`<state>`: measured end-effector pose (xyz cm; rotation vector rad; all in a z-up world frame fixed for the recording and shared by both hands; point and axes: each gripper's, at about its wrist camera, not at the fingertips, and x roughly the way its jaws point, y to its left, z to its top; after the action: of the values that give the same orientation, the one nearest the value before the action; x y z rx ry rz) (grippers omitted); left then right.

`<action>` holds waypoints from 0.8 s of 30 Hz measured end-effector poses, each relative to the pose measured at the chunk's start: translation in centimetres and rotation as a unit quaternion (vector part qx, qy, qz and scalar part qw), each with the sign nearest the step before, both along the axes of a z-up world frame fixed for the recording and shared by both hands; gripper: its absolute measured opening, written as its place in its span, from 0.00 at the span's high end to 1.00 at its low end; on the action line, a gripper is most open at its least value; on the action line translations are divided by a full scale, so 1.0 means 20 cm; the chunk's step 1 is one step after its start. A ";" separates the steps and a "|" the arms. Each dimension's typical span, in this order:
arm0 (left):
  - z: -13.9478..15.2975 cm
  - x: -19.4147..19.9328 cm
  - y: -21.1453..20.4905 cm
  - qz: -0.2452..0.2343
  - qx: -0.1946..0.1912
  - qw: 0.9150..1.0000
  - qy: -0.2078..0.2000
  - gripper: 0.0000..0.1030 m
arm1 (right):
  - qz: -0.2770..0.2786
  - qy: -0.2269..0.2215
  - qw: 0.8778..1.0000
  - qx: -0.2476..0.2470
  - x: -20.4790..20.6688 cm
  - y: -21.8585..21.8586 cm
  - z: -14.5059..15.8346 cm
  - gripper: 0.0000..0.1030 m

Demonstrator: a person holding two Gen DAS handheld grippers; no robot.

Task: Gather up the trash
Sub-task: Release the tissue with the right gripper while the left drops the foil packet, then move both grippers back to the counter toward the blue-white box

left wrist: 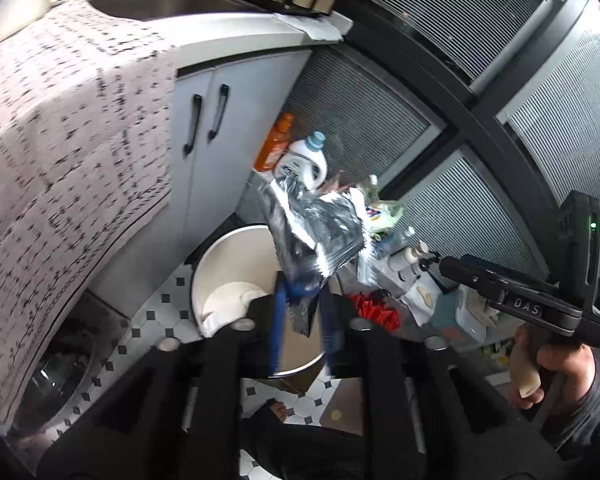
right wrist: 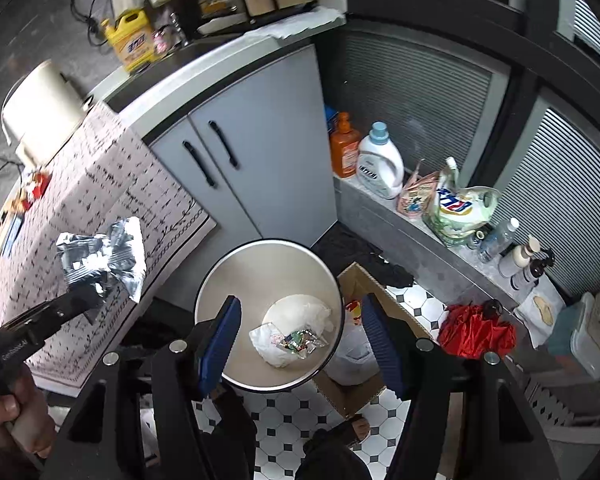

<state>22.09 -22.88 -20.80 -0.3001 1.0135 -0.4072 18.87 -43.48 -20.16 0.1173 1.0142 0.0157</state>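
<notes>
My left gripper (left wrist: 302,320) is shut on a crumpled silver foil wrapper (left wrist: 316,232) and holds it in the air, over the right part of the round metal trash bin (left wrist: 220,256) on the floor. The right wrist view shows the same wrapper (right wrist: 104,256) held left of the bin (right wrist: 212,280). My right gripper (right wrist: 300,340) is open and empty, straight above the bin. Inside the bin lie a white bag (right wrist: 300,312) and a small colourful wrapper (right wrist: 300,340).
A table with a printed cloth (right wrist: 100,208) stands left of the bin. Grey cabinet doors (right wrist: 252,152) are behind it. A cardboard box (right wrist: 360,392) sits right of the bin. A ledge holds detergent bottles (right wrist: 380,160), bags and a red cloth (right wrist: 476,328).
</notes>
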 end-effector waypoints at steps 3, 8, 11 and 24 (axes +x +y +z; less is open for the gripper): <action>0.00 0.04 0.00 -0.005 0.001 1.000 0.000 0.42 | -0.012 -0.005 1.000 -0.001 0.00 0.00 0.04 0.39; 0.03 0.08 0.08 -0.001 0.006 1.000 0.000 0.34 | -0.025 -0.011 1.000 -0.003 0.01 0.03 0.09 0.36; 0.08 0.09 0.18 0.008 0.014 1.000 -0.013 0.25 | -0.028 -0.016 0.999 -0.001 0.03 0.08 0.11 0.31; 0.33 0.17 0.87 0.130 0.048 0.988 -0.067 0.06 | 0.027 -0.065 0.997 0.006 0.33 0.66 0.27 0.08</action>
<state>25.40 -5.51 -14.17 -0.3087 0.8462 -0.1391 25.38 -30.22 -14.74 0.0982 0.8867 0.0780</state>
